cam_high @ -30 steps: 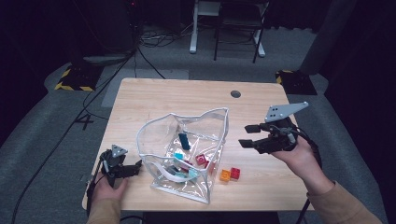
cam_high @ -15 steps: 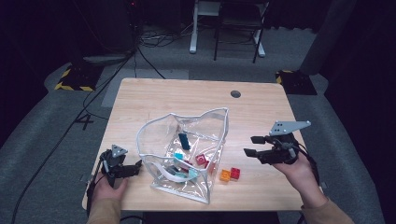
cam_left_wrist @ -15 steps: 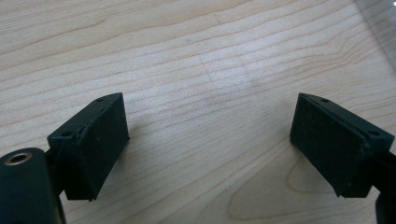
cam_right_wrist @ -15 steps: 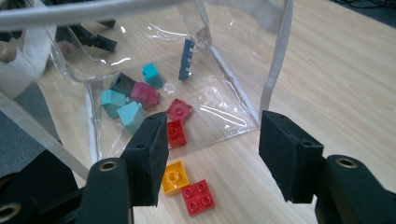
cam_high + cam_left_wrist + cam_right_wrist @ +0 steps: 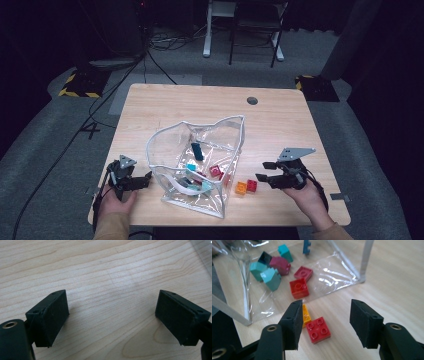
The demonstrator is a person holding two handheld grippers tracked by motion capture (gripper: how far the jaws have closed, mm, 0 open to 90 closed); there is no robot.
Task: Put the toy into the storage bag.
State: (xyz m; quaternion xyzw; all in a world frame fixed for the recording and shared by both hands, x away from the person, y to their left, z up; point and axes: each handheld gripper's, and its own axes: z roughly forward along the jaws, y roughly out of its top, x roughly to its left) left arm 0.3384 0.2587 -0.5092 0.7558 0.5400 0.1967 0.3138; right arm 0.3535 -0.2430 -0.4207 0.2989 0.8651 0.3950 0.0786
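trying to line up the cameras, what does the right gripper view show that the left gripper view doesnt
Right gripper view alone: a red brick and an orange brick on the table between its open tongs, and a clear bag with teal and red bricks inside. Left gripper view alone: nothing but bare wood between its wide-open tongs. Both: black jaws over the same wooden table.

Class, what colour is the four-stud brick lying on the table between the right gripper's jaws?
Red; the brick shows best in the right gripper view.
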